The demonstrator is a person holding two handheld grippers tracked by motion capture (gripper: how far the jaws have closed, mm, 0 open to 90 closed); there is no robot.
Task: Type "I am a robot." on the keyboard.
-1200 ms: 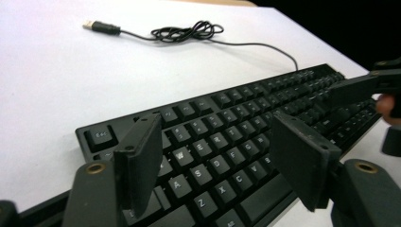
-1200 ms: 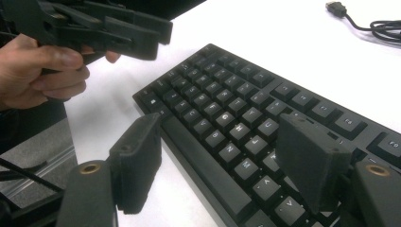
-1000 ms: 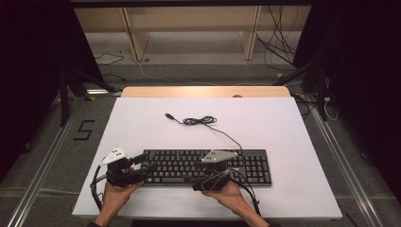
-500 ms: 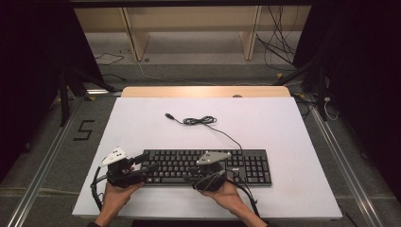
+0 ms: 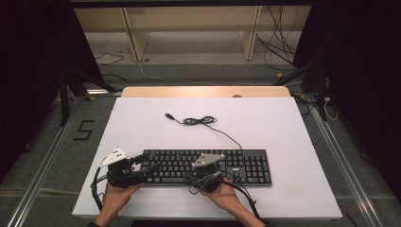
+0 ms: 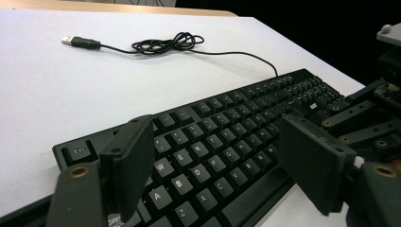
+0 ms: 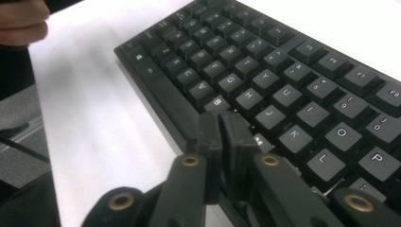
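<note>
The black keyboard (image 5: 208,167) is seen at lower centre of the white desk (image 5: 283,127); the left tongs (image 6: 213,170) are spread wide over its left keys; the right tongs (image 7: 221,142) are clenched empty at its front edge.

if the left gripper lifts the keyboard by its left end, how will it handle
The keyboard is long, flat and looks rigid, so it should probably rise as one stiff piece, its far end likely sagging or pivoting on the table. Its loose cable is floppy and would probably trail behind. The left gripper stands open around the left end.
</note>
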